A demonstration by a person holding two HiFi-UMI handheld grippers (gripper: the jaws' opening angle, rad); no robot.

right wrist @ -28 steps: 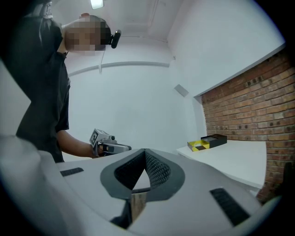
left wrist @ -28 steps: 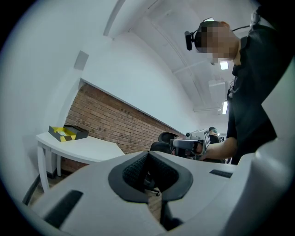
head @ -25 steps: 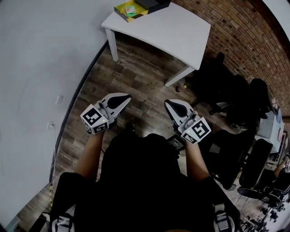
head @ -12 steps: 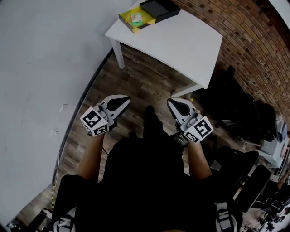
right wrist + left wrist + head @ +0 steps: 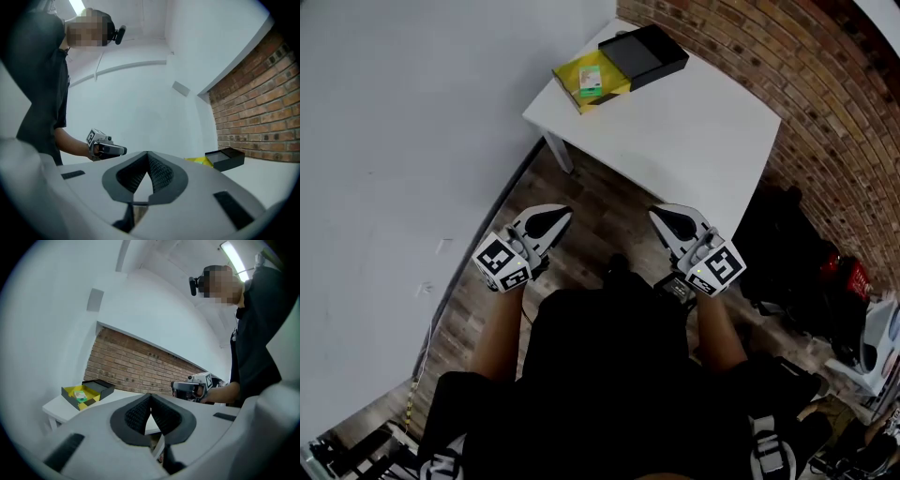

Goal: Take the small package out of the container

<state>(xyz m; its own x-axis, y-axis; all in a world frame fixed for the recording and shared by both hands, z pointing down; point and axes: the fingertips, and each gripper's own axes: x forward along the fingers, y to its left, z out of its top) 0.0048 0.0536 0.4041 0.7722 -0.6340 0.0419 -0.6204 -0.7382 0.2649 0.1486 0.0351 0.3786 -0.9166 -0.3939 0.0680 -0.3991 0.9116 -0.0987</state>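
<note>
A yellow open container [image 5: 591,80] lies at the far corner of the white table [image 5: 694,131], with a black lid part [image 5: 649,53] next to it. Inside it lies a small green package [image 5: 590,79]. The left gripper view shows the container [image 5: 80,395] well ahead on the table; in the right gripper view only a yellow edge [image 5: 199,161] shows beside the black lid [image 5: 226,158]. My left gripper [image 5: 558,214] and right gripper [image 5: 661,216] are held level over the floor, short of the table. Both are shut and empty, the pads meeting at the tips [image 5: 150,397] [image 5: 147,154].
A white wall [image 5: 412,141] runs along the left and a brick wall [image 5: 825,103] behind the table. Black bags and chairs [image 5: 806,272] stand on the wood floor [image 5: 581,206] to the right. The table's near legs [image 5: 561,155] stand ahead of me.
I have moved toward the table: it and the container sit lower and larger in the head view. Both grippers stay shut, held side by side in front of me.
</note>
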